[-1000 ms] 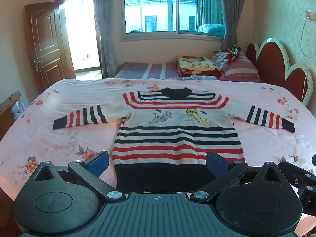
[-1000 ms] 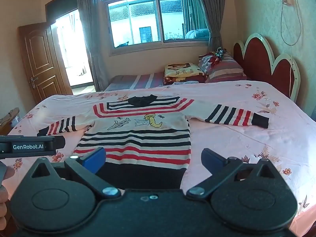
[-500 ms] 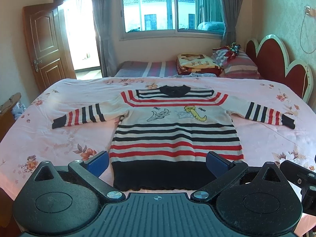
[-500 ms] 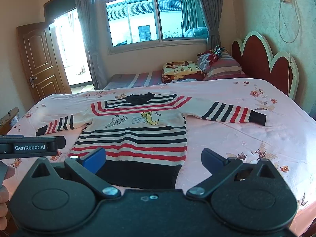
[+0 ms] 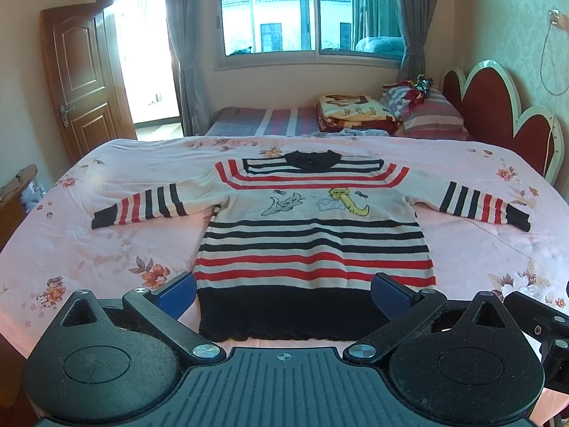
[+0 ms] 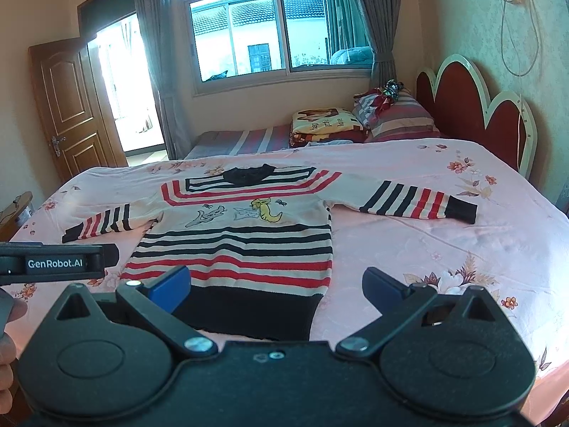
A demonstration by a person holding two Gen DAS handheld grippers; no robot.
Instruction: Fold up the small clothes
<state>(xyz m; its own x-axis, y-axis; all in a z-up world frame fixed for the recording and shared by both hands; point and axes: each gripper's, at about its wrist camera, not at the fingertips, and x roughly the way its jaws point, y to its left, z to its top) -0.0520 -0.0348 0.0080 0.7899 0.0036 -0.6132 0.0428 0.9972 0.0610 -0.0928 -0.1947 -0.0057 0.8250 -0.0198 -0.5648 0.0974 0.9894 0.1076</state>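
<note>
Striped sweater (image 5: 316, 242): was laid flat, front up, on the pink floral bedspread (image 5: 106, 249), sleeves spread to either side, so that fold lines could be judged.
Black hem (image 5: 284, 315): was turned toward the grippers, the nearest edge for a first grasp.
Left gripper (image 5: 283, 293): was held above the hem, jaws apart, nothing gripped.
Right gripper (image 6: 277, 290): was held over the hem's right corner, jaws likewise apart and empty.
Stage: folding was judged not yet begun.
</note>
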